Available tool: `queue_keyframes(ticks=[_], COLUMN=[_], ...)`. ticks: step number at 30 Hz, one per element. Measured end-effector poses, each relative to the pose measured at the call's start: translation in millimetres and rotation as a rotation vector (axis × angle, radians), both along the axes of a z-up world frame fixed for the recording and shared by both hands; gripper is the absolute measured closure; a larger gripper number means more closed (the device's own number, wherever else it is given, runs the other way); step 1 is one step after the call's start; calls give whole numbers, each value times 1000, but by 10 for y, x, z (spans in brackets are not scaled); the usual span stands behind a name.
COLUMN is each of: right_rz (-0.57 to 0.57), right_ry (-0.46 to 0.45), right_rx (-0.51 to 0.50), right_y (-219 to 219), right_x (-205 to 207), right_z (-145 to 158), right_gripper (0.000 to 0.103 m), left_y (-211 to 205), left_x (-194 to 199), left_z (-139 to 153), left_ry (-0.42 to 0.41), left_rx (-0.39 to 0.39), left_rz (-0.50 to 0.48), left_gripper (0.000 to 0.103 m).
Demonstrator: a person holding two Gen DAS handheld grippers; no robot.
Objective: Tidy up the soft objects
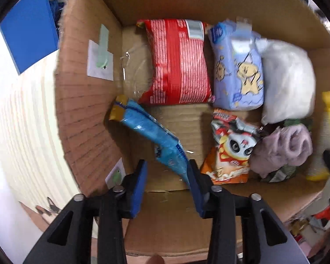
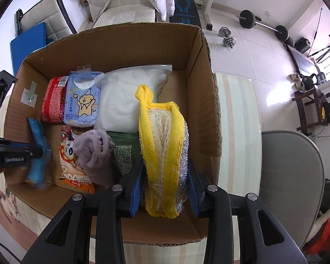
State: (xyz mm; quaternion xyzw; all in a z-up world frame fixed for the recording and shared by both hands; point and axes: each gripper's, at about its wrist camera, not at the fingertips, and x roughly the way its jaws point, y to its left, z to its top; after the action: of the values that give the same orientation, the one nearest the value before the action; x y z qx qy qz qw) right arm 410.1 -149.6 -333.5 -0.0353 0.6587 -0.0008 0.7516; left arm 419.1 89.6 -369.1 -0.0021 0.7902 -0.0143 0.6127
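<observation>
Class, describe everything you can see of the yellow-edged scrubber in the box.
The yellow-edged scrubber is a long pad: a pale, fibrous loofah-like middle, a yellow cloth border knotted at its far end, and silvery glittering backing. It stands on edge at the right side of the cardboard box, between the right gripper fingers, leaning against the white bag.
</observation>
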Motion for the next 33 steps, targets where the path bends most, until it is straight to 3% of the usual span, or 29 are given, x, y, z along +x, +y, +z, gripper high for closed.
queue_keyframes(ticks=[3,5,8,9,10,14,18,22,28,33], right_rz=[-14,-9,-3,0,7,49,85,79,54,46], right_ry=[-11,-22,-34,-38,-46,-70,-97,-97,-127,-180], right_rx=[34,48,71,80,87,102,87,125,98,98], right_y=[-15,-5,30,49,76,199,302,340,349,322], right_x=[-14,-34,-75,-93,-119,-235,-413,-569,-731,-899], right_z=[106,192,343,396,451,610,725,809,947,1249], right_gripper=[45,42,34,27,24,24,23,1,0,0], left_y=[82,127,185,195,204,198,129,122,84,19], left_x=[-14,-42,-149,-205,-253,-459,-539,-676,-878,-1197], left_z=[157,309,623,728,818,1143,1381,1614,1855,2238], left_ry=[-32,-64,-164,-200,-227,-329,-411,-518,-594,-676], left_rx=[-24,-26,-28,-25,-18,2,21,57,94,133], left_rz=[30,43,60,63,65,58,61,84,89,97], left_gripper=[62,40,31,29,19,8,6,2,0,0])
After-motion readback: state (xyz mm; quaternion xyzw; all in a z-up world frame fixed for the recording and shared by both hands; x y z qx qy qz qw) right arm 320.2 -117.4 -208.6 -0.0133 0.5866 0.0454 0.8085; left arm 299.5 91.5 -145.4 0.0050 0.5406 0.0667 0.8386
